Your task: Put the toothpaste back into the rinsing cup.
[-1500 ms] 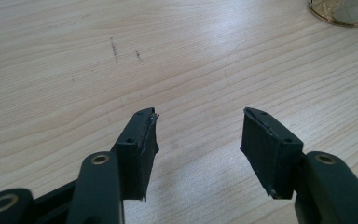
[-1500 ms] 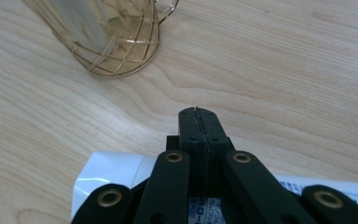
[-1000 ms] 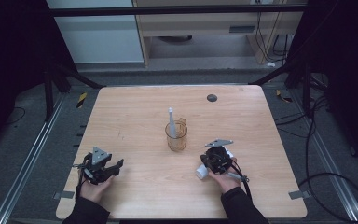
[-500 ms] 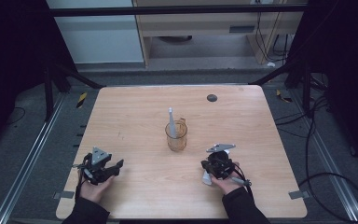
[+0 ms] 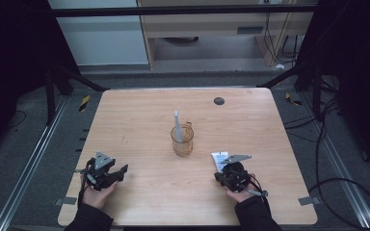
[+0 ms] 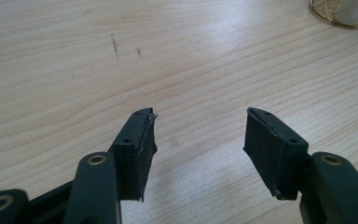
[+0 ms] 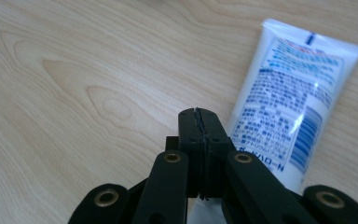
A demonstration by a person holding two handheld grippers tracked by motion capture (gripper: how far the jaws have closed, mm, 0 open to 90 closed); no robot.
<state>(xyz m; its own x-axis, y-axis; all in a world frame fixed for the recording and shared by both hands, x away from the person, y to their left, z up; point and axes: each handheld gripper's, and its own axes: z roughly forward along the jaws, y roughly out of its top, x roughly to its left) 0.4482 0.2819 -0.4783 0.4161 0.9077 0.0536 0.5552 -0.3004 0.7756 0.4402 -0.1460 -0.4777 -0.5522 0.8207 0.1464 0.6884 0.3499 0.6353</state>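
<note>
Amber glass mug (image 5: pixel 182 140) stands mid-table, a grey pointed tube (image 5: pixel 177 126) upright inside it. White toothpaste tube (image 7: pixel 289 107) lies flat just beside the clenched, empty right gripper (image 7: pixel 200 116). Left gripper (image 6: pixel 198 135) gapes, released, over bare wooden table (image 5: pixel 139 120) near the front edge.

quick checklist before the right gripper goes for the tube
1. Right gripper open for a grasp: not ok, jaws shut with nothing between them.
2. Tube free on the table: ok, lying flat beside the gripper.
3. Tube between the jaws: not ok, it lies to one side.
4. Left gripper out of the way: ok, open, empty, far off.
5. Glass apart from the tube: ok.
</note>
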